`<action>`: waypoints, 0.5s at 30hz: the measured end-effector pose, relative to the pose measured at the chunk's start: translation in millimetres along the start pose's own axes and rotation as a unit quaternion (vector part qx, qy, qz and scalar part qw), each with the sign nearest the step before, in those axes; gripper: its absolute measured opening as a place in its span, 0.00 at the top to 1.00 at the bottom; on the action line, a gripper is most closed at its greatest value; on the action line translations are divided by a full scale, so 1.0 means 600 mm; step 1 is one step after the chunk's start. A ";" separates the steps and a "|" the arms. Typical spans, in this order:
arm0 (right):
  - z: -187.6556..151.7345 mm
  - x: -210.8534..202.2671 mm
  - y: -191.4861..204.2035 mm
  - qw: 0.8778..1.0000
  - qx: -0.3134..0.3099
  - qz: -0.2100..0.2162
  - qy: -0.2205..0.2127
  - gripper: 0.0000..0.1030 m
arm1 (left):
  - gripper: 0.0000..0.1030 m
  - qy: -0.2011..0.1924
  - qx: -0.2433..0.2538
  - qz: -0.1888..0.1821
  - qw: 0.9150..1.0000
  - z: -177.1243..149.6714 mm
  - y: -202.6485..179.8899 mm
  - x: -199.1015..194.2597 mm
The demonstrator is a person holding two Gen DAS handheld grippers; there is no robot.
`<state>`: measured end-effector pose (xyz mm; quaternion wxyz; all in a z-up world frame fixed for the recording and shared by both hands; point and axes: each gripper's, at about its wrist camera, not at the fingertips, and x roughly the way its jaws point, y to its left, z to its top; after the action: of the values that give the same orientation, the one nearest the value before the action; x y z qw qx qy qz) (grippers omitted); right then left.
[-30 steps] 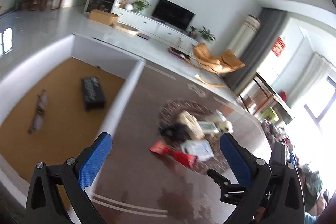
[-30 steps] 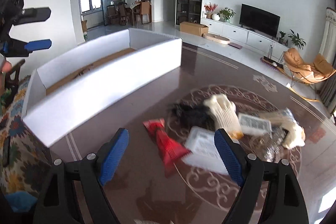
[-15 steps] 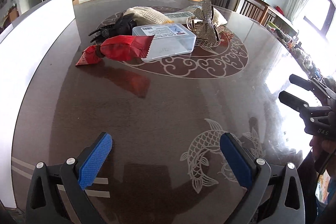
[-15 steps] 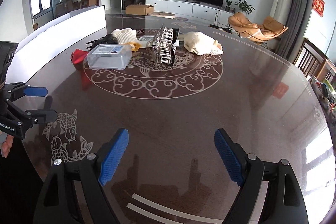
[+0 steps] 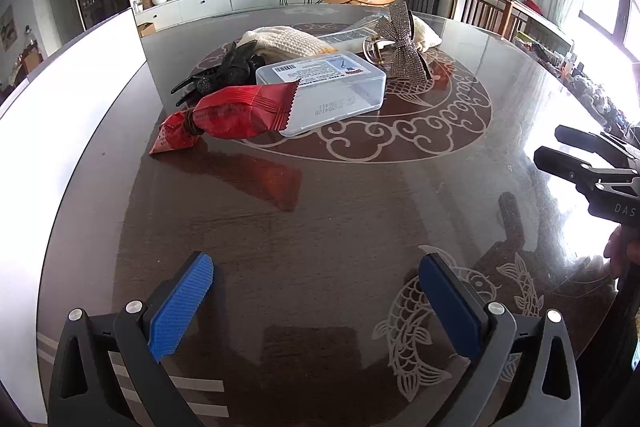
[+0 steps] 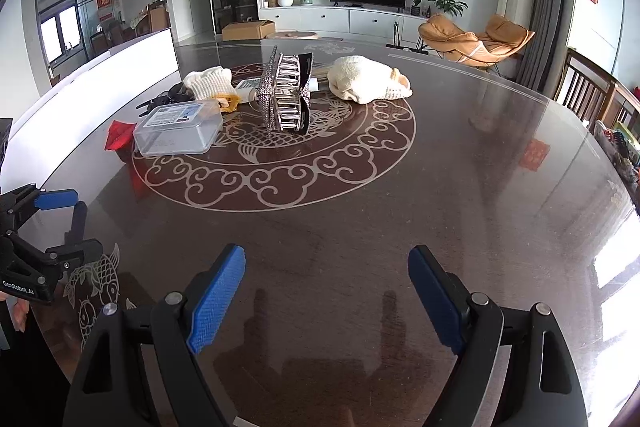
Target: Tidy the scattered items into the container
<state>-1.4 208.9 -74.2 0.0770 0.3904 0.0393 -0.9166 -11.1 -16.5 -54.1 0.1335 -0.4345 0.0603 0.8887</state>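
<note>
Left wrist view: left gripper (image 5: 316,291) spread wide, empty, over bare table (image 5: 340,211). Red snack packet (image 5: 236,113) leans on the clear plastic box (image 5: 332,87), far centre; white container (image 5: 68,115) along the left. Grabbing the packet could drag the box.

Right wrist view: right gripper (image 6: 326,287) wide, empty. Sequin bow clip (image 6: 286,95) stands upright, far centre; a nudge may topple it. Cream cloth (image 6: 366,79) beyond right.
</note>
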 end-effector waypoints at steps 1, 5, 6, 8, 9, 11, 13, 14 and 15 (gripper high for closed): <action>-0.001 0.003 -0.002 1.000 0.004 0.000 0.003 0.18 | 0.00 -0.002 0.001 0.001 1.000 0.000 0.000 0.000; -0.001 0.009 -0.008 1.000 0.017 0.001 0.009 0.18 | 0.00 -0.003 -0.001 0.003 1.000 0.003 -0.001 0.001; -0.001 0.011 -0.009 1.000 0.020 0.000 0.012 0.18 | 0.00 -0.002 -0.001 0.003 1.000 0.004 -0.002 0.001; -0.001 0.015 -0.012 0.999 0.027 0.000 0.018 0.18 | 0.00 0.000 -0.001 0.003 1.000 0.007 -0.002 0.002; -0.002 0.016 -0.013 0.999 0.029 0.000 0.019 0.18 | 0.00 0.000 -0.002 0.003 1.000 0.008 -0.002 0.003; -0.003 0.017 -0.014 0.999 0.032 0.000 0.020 0.18 | 0.00 0.000 -0.002 0.004 1.000 0.009 -0.003 0.003; -0.004 0.018 -0.014 0.999 0.032 0.000 0.021 0.18 | 0.00 0.000 -0.003 0.004 1.000 0.009 -0.003 0.003; -0.004 0.020 -0.013 0.999 0.031 0.000 0.023 0.18 | 0.00 0.001 -0.003 0.004 1.000 0.009 -0.003 0.003; -0.004 0.022 -0.012 0.999 0.031 0.001 0.026 0.18 | 0.00 0.002 -0.004 0.004 1.000 0.010 -0.003 0.003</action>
<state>-10.0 214.7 -85.4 0.0646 0.4165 0.0126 -0.9068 -16.1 -13.3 -52.1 0.1281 -0.4367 0.0588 0.8885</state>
